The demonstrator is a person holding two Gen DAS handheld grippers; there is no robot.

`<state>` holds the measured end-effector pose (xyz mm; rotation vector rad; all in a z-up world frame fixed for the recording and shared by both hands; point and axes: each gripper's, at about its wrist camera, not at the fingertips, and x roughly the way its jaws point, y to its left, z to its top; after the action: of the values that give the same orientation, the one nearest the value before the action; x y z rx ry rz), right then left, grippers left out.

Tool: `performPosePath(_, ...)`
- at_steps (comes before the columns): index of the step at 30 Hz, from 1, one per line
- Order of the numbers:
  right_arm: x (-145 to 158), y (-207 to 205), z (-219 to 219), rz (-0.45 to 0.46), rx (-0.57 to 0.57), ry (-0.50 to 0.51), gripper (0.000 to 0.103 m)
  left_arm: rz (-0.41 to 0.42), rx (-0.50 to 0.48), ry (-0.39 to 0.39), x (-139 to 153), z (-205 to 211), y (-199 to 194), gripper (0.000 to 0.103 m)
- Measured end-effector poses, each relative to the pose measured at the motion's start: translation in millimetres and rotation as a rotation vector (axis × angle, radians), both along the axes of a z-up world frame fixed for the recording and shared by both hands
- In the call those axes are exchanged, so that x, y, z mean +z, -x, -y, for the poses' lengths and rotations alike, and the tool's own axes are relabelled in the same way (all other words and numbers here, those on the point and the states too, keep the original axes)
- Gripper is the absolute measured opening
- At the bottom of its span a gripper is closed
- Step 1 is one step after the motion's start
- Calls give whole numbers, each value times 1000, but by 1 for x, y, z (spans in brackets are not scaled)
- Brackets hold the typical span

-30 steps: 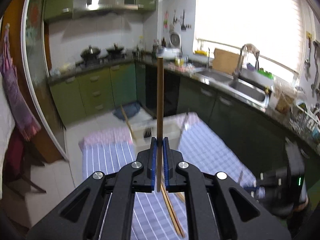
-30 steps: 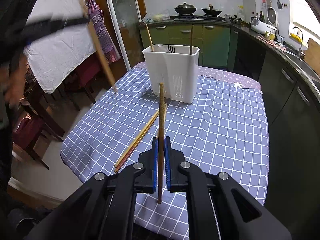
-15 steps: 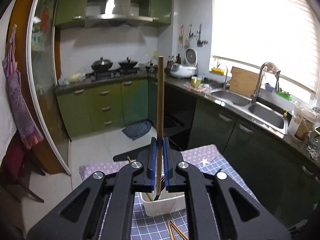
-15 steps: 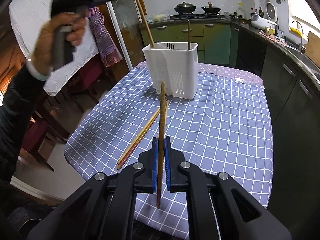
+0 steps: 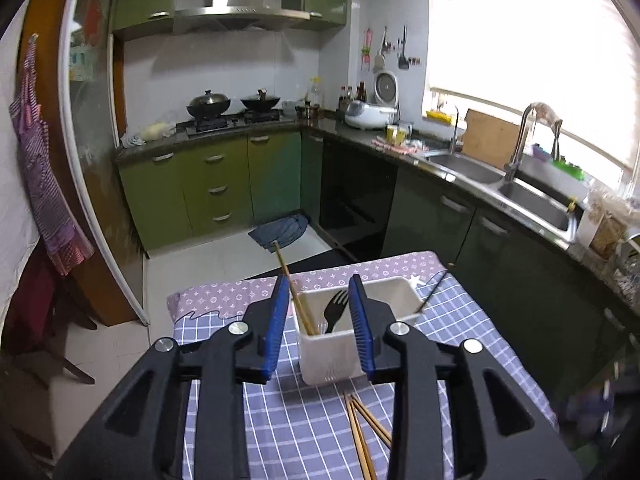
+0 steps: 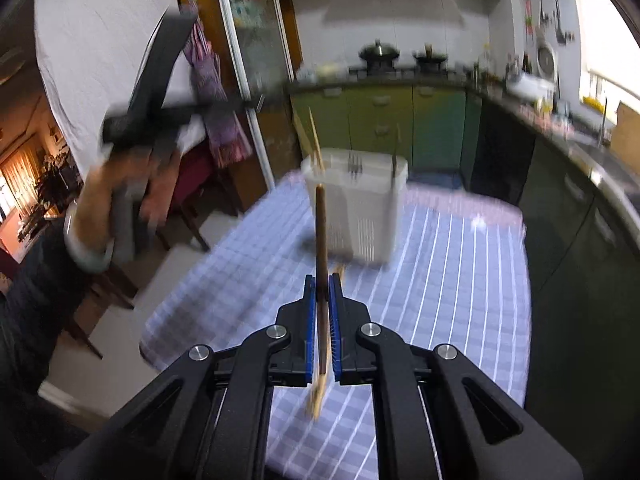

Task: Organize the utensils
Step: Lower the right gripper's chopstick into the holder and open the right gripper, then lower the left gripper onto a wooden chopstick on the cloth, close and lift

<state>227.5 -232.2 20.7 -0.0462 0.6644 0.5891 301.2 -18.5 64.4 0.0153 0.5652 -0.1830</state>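
Left gripper [image 5: 319, 326]: jaws opening, nothing between the pads; poised above and just short of the white utensil holder [image 5: 340, 354], whose near compartment showed through the gap. Contents of that compartment: two chopsticks [image 5: 298, 300] leaning up and away toward the left jaw, and a black fork [image 5: 334, 310] upright. Holder's far compartment: contents could not be told from this view.

Right gripper [image 6: 323, 320]: jaws pressed onto a single brown chopstick [image 6: 320, 232], held roughly upright, its upper end reaching in front of the holder [image 6: 360, 216], its lower end hanging below the jaws. Holder stood ahead of this gripper, well apart, on the checked tablecloth [image 6: 460, 280]. View heavily blurred.

Loose items: several chopsticks [image 5: 362, 436] lying flat on the cloth, below the left gripper and just on its near side of the holder.

Other: person's hand [image 6: 116, 200] carrying the left gripper, to the left of the right gripper and above the table edge.

Hazards, judged:
- Held chopstick gripped off-centre with a long upper end; a tilt on approach could strike the holder's rim and knock the light holder over or skid it along the cloth.
- Leaning chopsticks in the near compartment could block entry or be flicked out by a jaw.
- Both grippers converging on one holder could collide.
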Motion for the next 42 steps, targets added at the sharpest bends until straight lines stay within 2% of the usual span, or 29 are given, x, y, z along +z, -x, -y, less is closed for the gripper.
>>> performPosePath(5, 68, -37, -12, 133, -61, -103, 7, 49, -2, 1, 10, -15, 52, 38)
performPosePath(8, 92, -66, -19, 197, -123, -144, 7, 46, 1, -4, 5, -26, 83, 39)
performPosePath(10, 97, -87, -25, 216, -160, -146, 7, 33, -10, -1, 0, -32, 97, 40)
performPosePath(12, 92, -115, -31, 211, -205, -133, 7, 20, -14, -15, -7, -37, 108, 45)
performPosePath(16, 60, -164, -42, 122, -258, -81, 7, -35, -13, -3, -22, -50, 117, 45)
performPosePath(20, 11, -191, -59, 26, -253, -11, 7, -80, -3, -8, -34, -56, 115, 45)
performPosePath(22, -4, -195, -65, 0, -235, 20, 8, -110, 2, -12, -41, -54, 112, 45)
performPosePath(23, -7, -194, -66, 1, -233, 28, 10, -128, 1, -6, -45, -53, 109, 45)
performPosePath(24, -10, -190, -66, 8, -231, 31, 18, -145, -3, -1, -48, -52, 107, 45)
performPosePath(27, 3, -166, -60, 78, -222, 8, 19, -205, -17, 2, -62, -43, 99, 45)
performPosePath(29, 16, -134, -49, 133, -194, -38, 21, -242, -24, -3, -71, -34, 92, 45)
performPosePath(32, 19, -85, -34, 144, -146, -76, 32, -323, -42, 6, -91, -17, 81, 45)
performPosePath(35, -11, -42, -21, 100, -114, -66, 33, -430, -61, 8, -123, 4, 64, 45)
performPosePath(37, -44, -20, -11, 70, -139, -26, 33, -489, -64, 4, -142, 16, 51, 45)
performPosePath(39, -77, -6, -1, 42, -186, 21, 33, -547, -56, -2, -162, 25, 38, 34)
performPosePath(42, -111, 6, 18, -25, -234, 7, 33, -621, -29, -2, -186, 34, 19, 32)
